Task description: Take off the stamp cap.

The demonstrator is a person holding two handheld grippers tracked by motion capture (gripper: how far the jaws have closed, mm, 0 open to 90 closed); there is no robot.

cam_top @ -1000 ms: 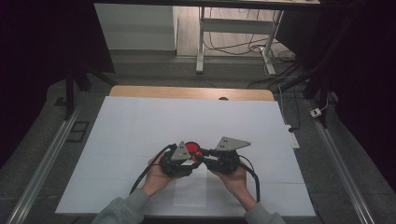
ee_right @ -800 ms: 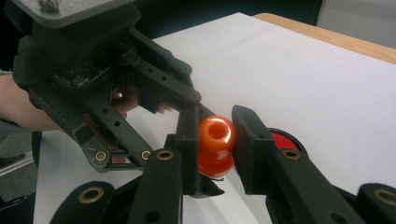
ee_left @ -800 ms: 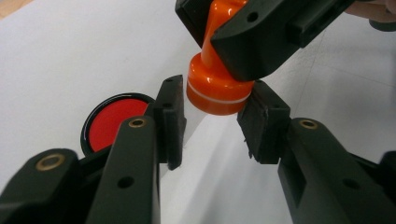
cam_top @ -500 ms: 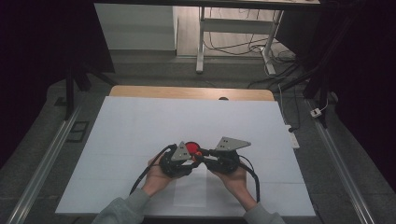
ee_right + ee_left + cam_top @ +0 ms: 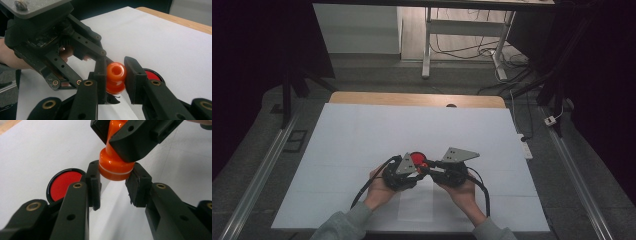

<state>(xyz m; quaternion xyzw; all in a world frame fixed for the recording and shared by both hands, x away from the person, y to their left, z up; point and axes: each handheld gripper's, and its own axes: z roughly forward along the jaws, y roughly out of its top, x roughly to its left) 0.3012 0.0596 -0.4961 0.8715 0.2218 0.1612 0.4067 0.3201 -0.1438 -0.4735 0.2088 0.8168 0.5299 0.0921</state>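
An orange stamp (image 5: 113,166) with a knob handle and a wide round base hangs just above the white sheet, held between both grippers. My left gripper (image 5: 115,178) has just been closing, and its pads (image 5: 93,176) now press on the stamp's base. From the other side, my right gripper (image 5: 116,72) is shut on the stamp's (image 5: 115,75) narrow handle. A round red ink pad (image 5: 61,183) with a black rim lies on the sheet right behind them. In the high view both grippers meet nose to nose near the table's front, left gripper (image 5: 414,169) and right gripper (image 5: 428,165), beside the ink pad (image 5: 416,158).
A large white sheet (image 5: 362,135) covers the table, with a strip of wooden tabletop (image 5: 412,99) showing at the far edge. A smaller slip of paper (image 5: 417,202) lies under the hands. A power strip (image 5: 524,145) sits off the right edge.
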